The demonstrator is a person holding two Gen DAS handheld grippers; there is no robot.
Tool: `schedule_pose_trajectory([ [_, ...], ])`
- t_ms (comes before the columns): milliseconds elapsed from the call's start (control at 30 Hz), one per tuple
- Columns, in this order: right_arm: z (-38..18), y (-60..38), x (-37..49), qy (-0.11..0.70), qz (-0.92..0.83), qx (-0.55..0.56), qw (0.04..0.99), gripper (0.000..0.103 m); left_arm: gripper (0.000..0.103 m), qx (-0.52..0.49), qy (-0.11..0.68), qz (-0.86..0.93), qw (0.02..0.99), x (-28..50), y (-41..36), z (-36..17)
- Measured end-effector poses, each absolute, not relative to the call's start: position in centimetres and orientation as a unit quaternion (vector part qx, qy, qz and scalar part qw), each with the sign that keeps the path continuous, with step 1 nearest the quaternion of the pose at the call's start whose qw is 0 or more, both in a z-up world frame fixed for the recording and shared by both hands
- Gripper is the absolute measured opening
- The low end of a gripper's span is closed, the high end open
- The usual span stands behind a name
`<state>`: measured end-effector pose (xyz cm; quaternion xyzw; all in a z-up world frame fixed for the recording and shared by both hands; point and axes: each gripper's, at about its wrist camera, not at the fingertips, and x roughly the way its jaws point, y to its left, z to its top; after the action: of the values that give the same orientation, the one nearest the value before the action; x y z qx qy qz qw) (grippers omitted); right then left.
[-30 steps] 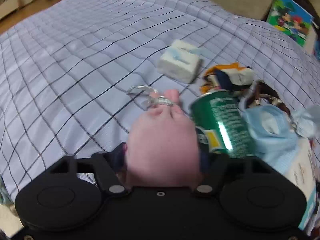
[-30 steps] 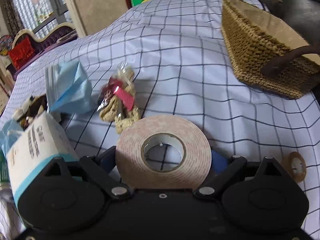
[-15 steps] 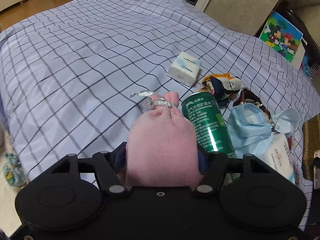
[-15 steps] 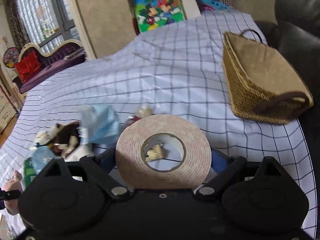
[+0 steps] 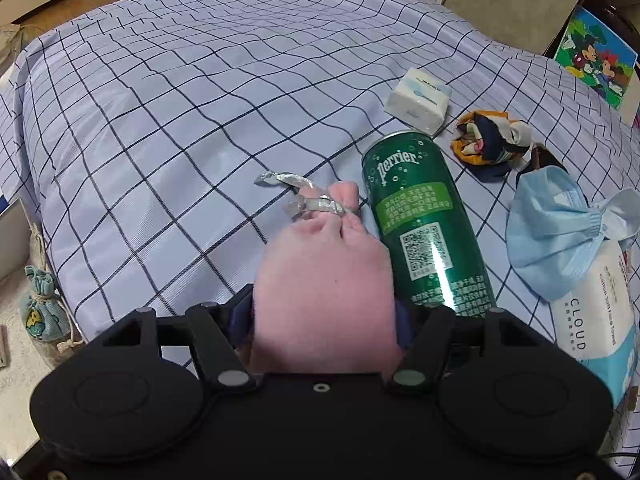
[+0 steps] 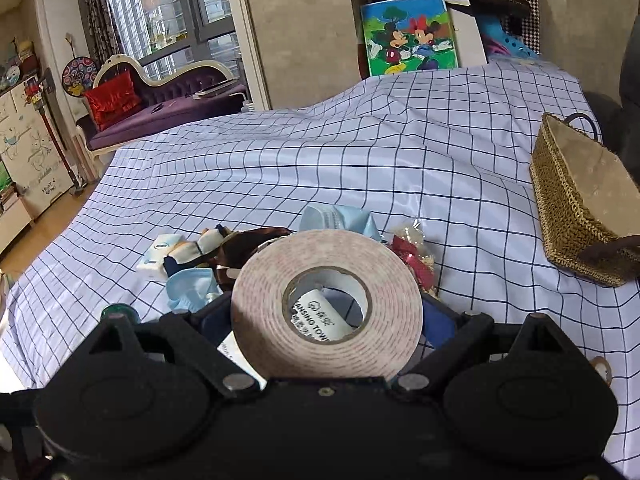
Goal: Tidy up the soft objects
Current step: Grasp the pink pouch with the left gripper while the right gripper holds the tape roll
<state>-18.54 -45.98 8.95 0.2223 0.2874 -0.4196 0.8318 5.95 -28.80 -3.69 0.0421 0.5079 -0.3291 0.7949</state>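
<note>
- My left claw [image 5: 324, 280]: closed on a soft pink pouch [image 5: 324, 288], which fills the space between its two sides; the pouch's neck, tied with a silver twist tie [image 5: 320, 205], points straight ahead of the claw.
- Green can [image 5: 420, 220]: lying on its side just to the right of the pouch, touching it or nearly so, with its length running away from my left claw.
- Blue face mask [image 5: 556, 236]: further right of the can, resting partly on a white pack of wipes [image 5: 596, 312].
- Bundle of patterned cloth [image 5: 492, 144]: ahead and to the right, beyond the can's far end.
- Small tissue pack [image 5: 418, 98]: ahead of my left claw, just past the can, a little left of the cloth bundle.
- My right claw [image 6: 326, 312]: spread wide and clamped on a roll of tape [image 6: 326, 304], held on edge so that its open core faces the camera; a printed label of the wipes shows through the core.
- Woven basket [image 6: 580, 204]: ahead and well to the right of my right claw, standing on the checked cloth [image 6: 280, 168], apart from the pile.
- Pile of soft things: directly ahead of and below my right claw; another blue mask [image 6: 340, 220], the brown cloth and a small cellophane bag with a red bow [image 6: 412, 248] lie close together there.
</note>
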Motion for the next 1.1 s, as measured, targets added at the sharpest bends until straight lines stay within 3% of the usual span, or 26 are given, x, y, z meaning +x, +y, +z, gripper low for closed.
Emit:
schedule_pose_trajectory([
  [433, 4.2, -51.4, -23.3, 0.304, -0.47, 0.274, 0.783, 0.094, 0.063, 0.069, 0.485, -0.362, 0.793, 5.0, -33.5, -3.3],
  [600, 2.9, -52.3, -24.1, 0.305, -0.472, 0.288, 0.776, 0.094, 0.069, 0.079, 0.483, -0.352, 0.798, 4.6, -34.3, -3.8],
  [800, 2.3, -52.8, -24.4, 0.3, -0.47, 0.296, 0.776, 0.094, 0.078, 0.005, 0.507, -0.352, 0.787, 6.4, -31.8, -3.4],
  [1100, 1.3, -53.7, -24.9, 0.293, -0.467, 0.315, 0.773, 0.094, 0.079, 0.032, 0.492, -0.347, 0.798, 6.0, -31.7, -2.8],
])
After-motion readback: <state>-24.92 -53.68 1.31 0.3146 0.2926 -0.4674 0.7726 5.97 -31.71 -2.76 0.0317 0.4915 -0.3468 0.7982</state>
